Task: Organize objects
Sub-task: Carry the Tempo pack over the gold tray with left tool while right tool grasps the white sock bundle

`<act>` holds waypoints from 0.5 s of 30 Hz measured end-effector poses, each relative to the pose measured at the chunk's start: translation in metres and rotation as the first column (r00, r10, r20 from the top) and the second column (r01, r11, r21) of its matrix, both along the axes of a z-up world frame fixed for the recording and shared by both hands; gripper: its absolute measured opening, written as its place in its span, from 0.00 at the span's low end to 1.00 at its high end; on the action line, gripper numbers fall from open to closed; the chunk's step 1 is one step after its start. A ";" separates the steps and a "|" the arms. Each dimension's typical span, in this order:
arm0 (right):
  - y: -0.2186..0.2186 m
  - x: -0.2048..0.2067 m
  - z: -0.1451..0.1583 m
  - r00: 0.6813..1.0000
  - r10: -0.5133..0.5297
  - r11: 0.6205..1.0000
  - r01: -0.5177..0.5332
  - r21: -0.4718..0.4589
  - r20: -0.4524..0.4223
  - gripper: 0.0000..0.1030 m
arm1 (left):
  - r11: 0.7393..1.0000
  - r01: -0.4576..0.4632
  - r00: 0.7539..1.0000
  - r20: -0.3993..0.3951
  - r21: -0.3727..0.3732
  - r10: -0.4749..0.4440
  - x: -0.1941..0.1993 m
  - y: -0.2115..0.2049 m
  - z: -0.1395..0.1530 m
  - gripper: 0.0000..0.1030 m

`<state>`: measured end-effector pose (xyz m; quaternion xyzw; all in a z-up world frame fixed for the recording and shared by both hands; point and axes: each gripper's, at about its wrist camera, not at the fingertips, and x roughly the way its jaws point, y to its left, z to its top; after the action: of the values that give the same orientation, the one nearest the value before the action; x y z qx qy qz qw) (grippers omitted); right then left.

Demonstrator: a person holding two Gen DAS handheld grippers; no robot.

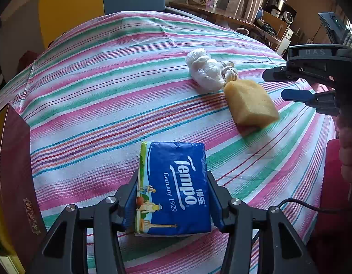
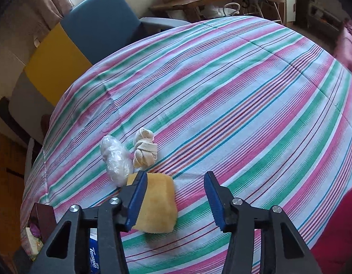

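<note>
My left gripper is shut on a blue Tempo tissue pack, one pad pressing each long side, low over the striped tablecloth. A yellow sponge lies to the right, with a clear plastic-wrapped bundle and a knotted cream cloth behind it. My right gripper stands open above the sponge. Its left pad overlaps the sponge's left part and its right pad is apart from it. The bundle and cloth lie just beyond.
A dark red box stands at the table's left edge. A blue chair and a yellow panel are behind the table. A person's hand holds the right gripper. Shelves with clutter line the far wall.
</note>
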<state>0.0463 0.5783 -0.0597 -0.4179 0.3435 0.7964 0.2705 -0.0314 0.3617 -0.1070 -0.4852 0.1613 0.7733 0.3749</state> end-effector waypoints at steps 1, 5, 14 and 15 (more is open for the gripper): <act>-0.001 -0.004 0.001 1.000 0.009 1.000 -0.010 0.011 0.012 0.51 | 1.000 0.002 1.000 0.000 0.004 -0.002 0.000 -0.002 0.000 0.51; 0.002 -0.030 0.008 0.997 0.051 0.997 -0.054 0.057 0.049 0.51 | 1.000 0.005 1.000 -0.005 0.019 -0.005 0.001 -0.005 0.001 0.51; 0.007 -0.108 -0.032 0.956 0.186 0.973 -0.211 0.090 0.226 0.47 | 0.999 0.000 1.000 0.008 0.039 -0.001 -0.002 -0.007 -0.001 0.51; 0.005 -0.111 -0.034 0.953 0.217 0.968 -0.238 0.077 0.214 0.32 | 0.999 0.002 1.000 0.008 0.041 -0.002 -0.002 -0.008 0.000 0.51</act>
<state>-0.0647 0.5833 -0.0936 -0.5195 0.2224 0.7918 0.2317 -0.0333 0.3540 -0.1075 -0.4804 0.1444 0.7741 0.3861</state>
